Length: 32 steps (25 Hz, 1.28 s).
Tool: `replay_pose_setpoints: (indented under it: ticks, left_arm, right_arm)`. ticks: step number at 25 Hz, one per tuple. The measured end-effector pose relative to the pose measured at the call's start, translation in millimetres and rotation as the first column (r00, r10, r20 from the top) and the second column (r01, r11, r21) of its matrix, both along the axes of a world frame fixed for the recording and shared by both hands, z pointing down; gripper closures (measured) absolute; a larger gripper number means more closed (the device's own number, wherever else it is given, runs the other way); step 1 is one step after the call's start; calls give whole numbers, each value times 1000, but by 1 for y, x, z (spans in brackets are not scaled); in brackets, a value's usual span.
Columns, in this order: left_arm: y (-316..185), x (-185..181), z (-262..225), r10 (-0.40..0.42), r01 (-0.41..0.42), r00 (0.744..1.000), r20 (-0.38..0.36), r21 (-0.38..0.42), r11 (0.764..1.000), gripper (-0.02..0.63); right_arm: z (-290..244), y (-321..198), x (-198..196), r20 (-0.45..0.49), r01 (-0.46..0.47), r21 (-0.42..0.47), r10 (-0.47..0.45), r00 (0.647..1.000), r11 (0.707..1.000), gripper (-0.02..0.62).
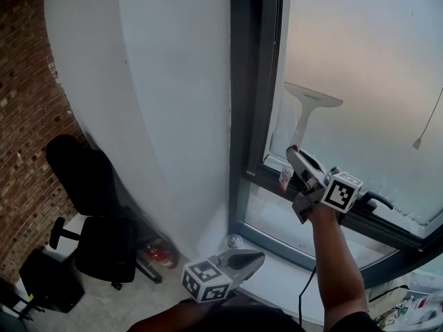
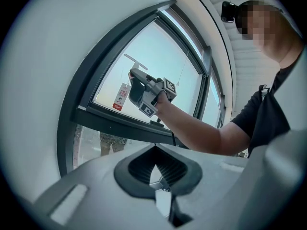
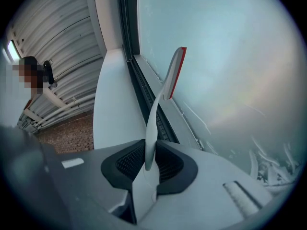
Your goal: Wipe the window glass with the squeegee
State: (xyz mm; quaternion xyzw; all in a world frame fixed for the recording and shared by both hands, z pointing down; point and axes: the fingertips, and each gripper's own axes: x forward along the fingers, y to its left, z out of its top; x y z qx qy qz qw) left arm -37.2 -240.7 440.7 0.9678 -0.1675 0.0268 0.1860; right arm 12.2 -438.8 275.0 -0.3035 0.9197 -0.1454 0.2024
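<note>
Squeegee [image 1: 306, 115] is held upright by the right gripper [image 1: 296, 156], low on the window glass [image 1: 374, 61]. In the right gripper view the jaws are seen closed on the lower end of the thin white handle, with the red rubber edge turned toward the pane. Actual contact with the glass cannot be confirmed. The tool is judged light, stiff in the handle and soft at the edge. The smooth plastic is likely to twist under pressure, so a square pinch low on the handle is judged best. The left gripper [image 1: 252, 258] hangs low beside the sill [image 1: 277, 277], jaws together, nothing held.
</note>
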Motion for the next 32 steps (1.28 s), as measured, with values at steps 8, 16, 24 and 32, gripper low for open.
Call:
replay_pose_setpoints:
  ticks: [8,16,24,32]
  left_arm:
    - [7,-3,7,1,-1,1000,8,-16,1000,606]
    - [11,-5,12,-8,8,1000,10,-28,1000,606]
    - [13,-8,15,-13,13,1000,10,-38,999,606]
    - [10,-11,14,-27,27,1000,8,-40,999,606]
  right_arm:
    - [32,6,-5,10,0,-47,0,1000,999,506]
    - [68,10,-5,33,15,-108,-11,999,994,506]
    - [96,13,-4,68,29,-166,-18,998,986,506]
    - [125,18,-4,104,57,-213,-35,994,975,506]
